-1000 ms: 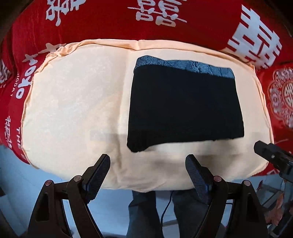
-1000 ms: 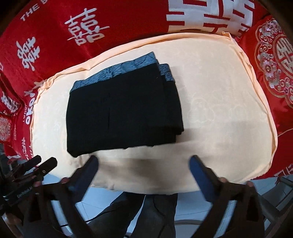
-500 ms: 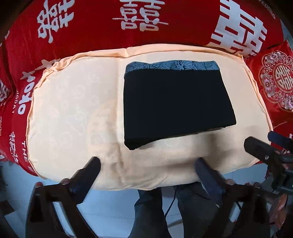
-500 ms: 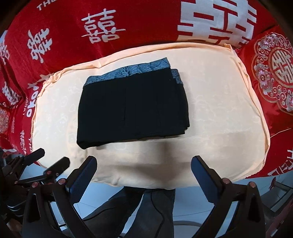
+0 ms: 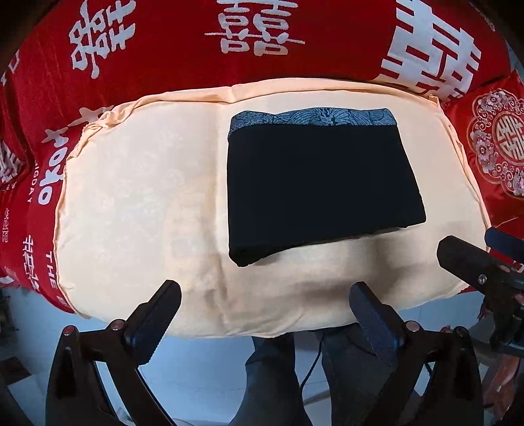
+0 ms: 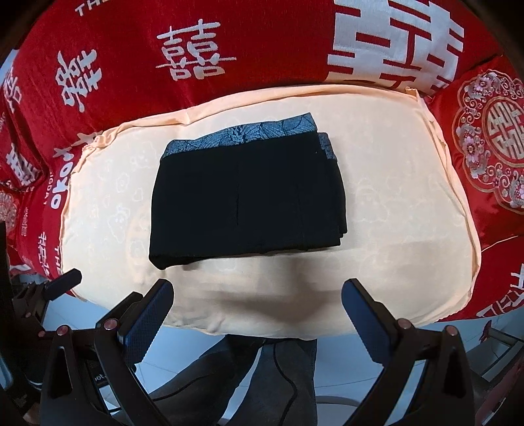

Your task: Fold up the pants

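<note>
Both claws hang spread wide and empty above the near edge of the cushion. The left gripper point(image 5: 265, 304) has just been opening, and nothing lies between its jaws; its dimpled pads point(image 5: 157, 318) frame bare cream fabric. The right gripper point(image 6: 257, 303) stands just as wide, with nothing between its jaws either, and it also shows at the right edge of the left wrist view.

Beyond the claws, the black pants point(image 5: 319, 186) lie as a folded rectangle on the cream cushion point(image 5: 137, 203), well apart from every fingertip. A blue patterned waistband point(image 5: 311, 118) runs along the far edge of the pants, toward the back of the cushion. In the right wrist view the side of the bundle facing the cushion's right end shows several stacked layers point(image 6: 332, 193), slightly stepped and not flush. A red cover with white characters point(image 5: 255, 29) rises behind the cushion, and the person's legs point(image 5: 278, 377) stand below its near edge.

Judging by how things lie, the folding looks finished, or very nearly so. The risk from here is disturbance: a claw dropping back toward the cushion could snag the stepped layers and pull the top fold open. The cushion is soft and domed, so pressing it beside the pants could tilt the bundle and let the layers slide.
</note>
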{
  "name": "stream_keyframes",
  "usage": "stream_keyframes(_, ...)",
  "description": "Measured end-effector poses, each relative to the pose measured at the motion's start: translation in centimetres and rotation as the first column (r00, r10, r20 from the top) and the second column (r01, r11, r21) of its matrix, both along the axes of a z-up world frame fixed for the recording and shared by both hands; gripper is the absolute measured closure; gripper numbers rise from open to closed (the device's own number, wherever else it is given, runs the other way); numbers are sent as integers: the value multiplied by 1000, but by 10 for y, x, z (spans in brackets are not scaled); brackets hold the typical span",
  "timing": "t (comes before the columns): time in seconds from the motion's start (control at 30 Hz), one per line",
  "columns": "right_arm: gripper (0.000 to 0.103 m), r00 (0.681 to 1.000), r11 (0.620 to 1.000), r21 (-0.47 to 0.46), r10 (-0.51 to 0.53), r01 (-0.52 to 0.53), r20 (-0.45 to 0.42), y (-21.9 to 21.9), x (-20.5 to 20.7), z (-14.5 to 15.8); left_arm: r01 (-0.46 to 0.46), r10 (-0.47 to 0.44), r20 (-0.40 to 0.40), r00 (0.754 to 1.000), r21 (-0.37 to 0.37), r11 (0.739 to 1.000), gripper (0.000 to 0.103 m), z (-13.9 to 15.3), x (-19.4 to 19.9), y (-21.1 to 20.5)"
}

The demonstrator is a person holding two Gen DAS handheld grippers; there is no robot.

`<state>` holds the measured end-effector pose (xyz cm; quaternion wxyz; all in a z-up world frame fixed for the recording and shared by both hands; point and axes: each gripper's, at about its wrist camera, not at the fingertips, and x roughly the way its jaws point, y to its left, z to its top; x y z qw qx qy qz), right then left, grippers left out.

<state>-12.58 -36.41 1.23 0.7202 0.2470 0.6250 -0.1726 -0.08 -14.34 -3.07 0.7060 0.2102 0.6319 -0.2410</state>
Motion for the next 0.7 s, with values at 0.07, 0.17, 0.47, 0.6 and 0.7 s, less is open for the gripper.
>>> stream_keyframes(0.07,1,1000,1000,-6,4,-4,-2,1,2,1,3,-3,4,1000,-1,1000,0,1,1,0)
stream_keyframes(0.17,1,1000,1000,-14,7,-7,-8,3,5,3,2,-1,9,1000,-2,1000,0,2,2,-1)
stream_keyframes(0.47,1,1000,1000,-12,6,-6,-29,3,8,2,-11,11,23,1000,19,1000,0,0,8,1)
stream_keyframes(0.6,1,999,1000,-16,8,-9,-40,4,9,1,-11,11,25,1000,14,1000,0,1,8,1)
stream_keyframes(0.7,1,999,1000,-20,13,-14,-45,6,10,2,-17,17,20,1000,9,1000,0,1,8,0)
